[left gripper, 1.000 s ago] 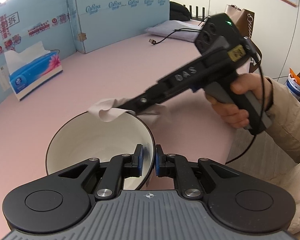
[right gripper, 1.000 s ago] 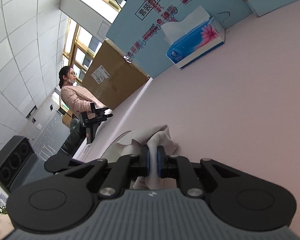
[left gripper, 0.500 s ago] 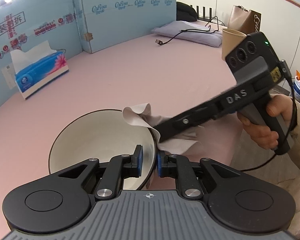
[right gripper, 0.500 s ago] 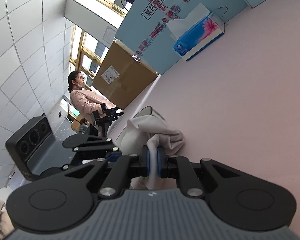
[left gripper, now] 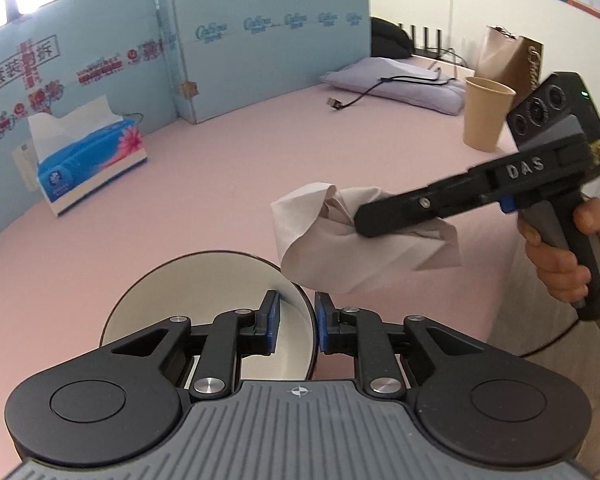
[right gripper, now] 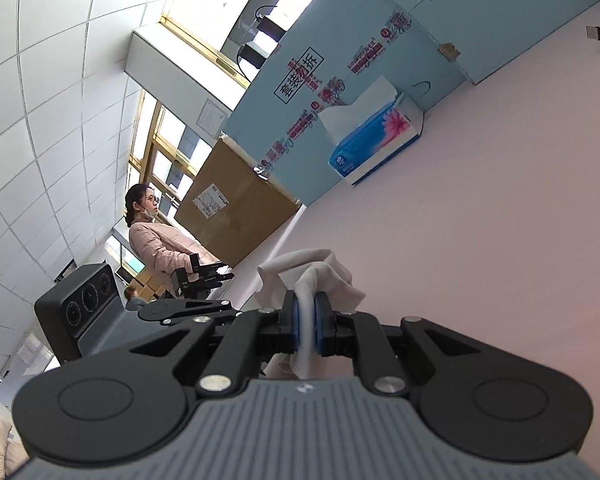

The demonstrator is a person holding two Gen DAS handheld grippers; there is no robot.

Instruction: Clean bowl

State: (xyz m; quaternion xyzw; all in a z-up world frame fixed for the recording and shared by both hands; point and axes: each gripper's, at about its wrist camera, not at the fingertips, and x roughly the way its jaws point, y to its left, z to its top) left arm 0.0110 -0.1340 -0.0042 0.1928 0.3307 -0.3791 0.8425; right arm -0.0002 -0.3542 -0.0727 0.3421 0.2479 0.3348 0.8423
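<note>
I hold the left gripper (left gripper: 293, 322) clamped on the rim of the bowl (left gripper: 204, 296): one blue pad sits inside the wall, the other outside, with the rim between them. The bowl is white inside with a dark rim and stands on the pink desk (left gripper: 220, 184), directly ahead of the left wrist camera.

I hold the right gripper (right gripper: 305, 326) closed on a crumpled tissue (right gripper: 314, 276); the paper is pinched between both blue pads and bunches out ahead of them. In the left wrist view, the right gripper (left gripper: 360, 226) is raised above the desk, to the right of the bowl and beyond it. The tissue (left gripper: 340, 248) hangs off the fingers and is clear of the bowl rim.

A blue tissue box (left gripper: 88, 160) stands at the far left of the desk, close to the light blue partition (left gripper: 268, 40). A paper cup (left gripper: 486, 116) stands at the far right, near a loose cable (left gripper: 364, 94). In the right wrist view, a person (right gripper: 156, 244) stands in the background beside a cardboard box (right gripper: 236, 204).
</note>
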